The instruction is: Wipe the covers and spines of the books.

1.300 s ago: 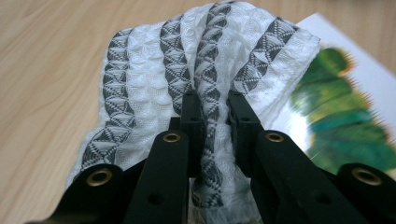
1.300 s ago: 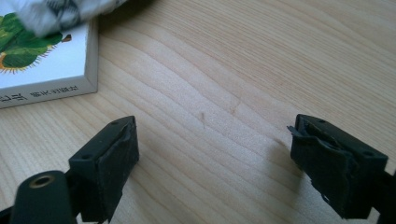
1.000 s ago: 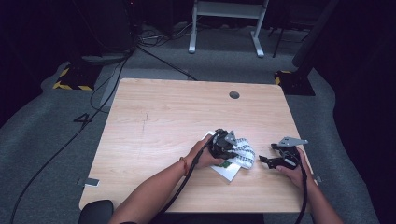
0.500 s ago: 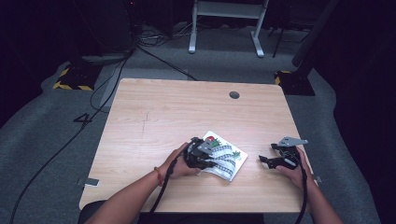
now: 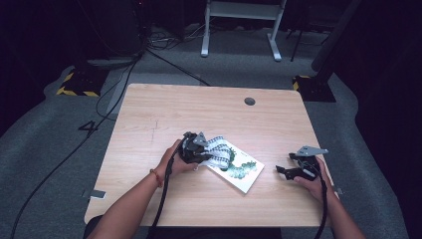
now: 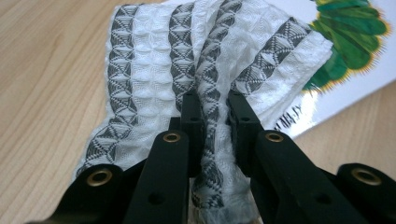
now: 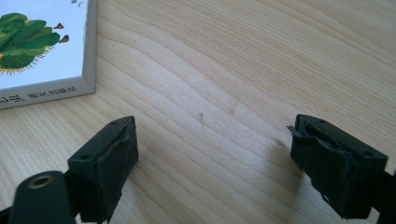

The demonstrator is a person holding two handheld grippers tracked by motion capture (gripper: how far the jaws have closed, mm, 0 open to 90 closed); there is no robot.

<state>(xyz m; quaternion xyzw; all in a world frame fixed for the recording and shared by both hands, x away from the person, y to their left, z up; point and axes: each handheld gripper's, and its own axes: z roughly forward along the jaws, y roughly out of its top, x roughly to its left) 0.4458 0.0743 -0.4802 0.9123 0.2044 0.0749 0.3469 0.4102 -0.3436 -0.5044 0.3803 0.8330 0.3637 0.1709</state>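
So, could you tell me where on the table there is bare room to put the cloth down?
The far half of the table is bare up to the round hole, as is the left strip beside the left tool. The near middle is crowded: the cloth overlaps the book, with the open right tool just beyond it.

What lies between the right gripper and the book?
Bare tabletop. In the high view the right gripper sits apart from the book; the right gripper view shows plain wood between its open jaws and the book's corner.
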